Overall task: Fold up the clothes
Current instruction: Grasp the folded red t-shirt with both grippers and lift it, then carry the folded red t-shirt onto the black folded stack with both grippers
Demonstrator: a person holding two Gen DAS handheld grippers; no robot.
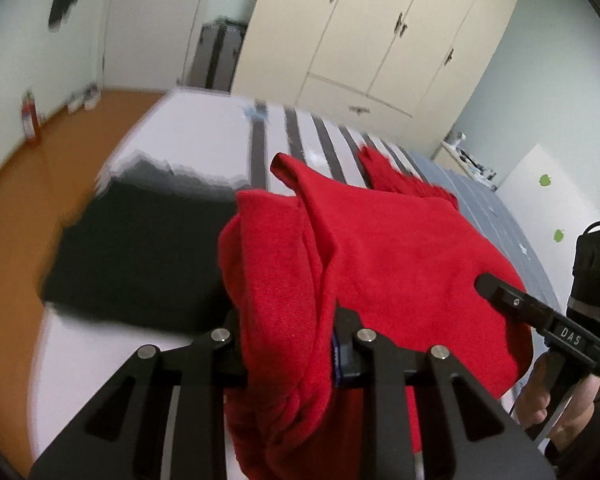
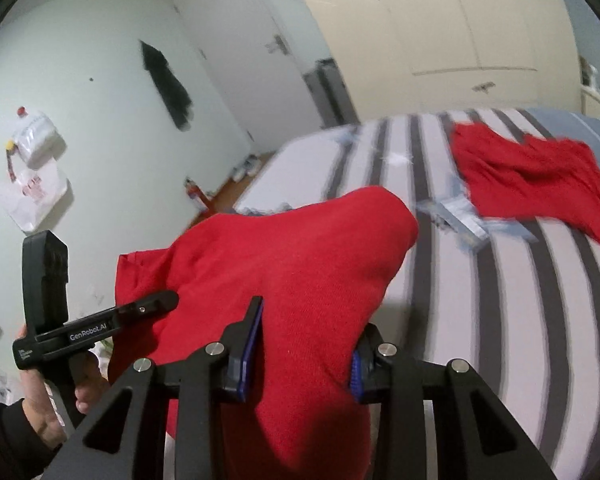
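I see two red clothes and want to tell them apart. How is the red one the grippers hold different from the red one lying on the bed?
The held red garment hangs bunched between the left gripper and right gripper, lifted off the bed. The other red garment lies spread and wrinkled on the striped cover, farther away, with no gripper touching it. Both are the same bright red cloth.

Bedroom, pale green walls (image 2: 100, 120). Cream wardrobe (image 1: 380, 40) with dark handles along the far wall, white door (image 2: 236, 60) beside it. Orange-brown floor (image 1: 60, 152), fire extinguisher (image 1: 30, 116) standing against the wall. Bed (image 2: 480, 300) with grey-and-white striped cover. Dark item (image 2: 168, 88) hanging on the wall. Even indoor light.
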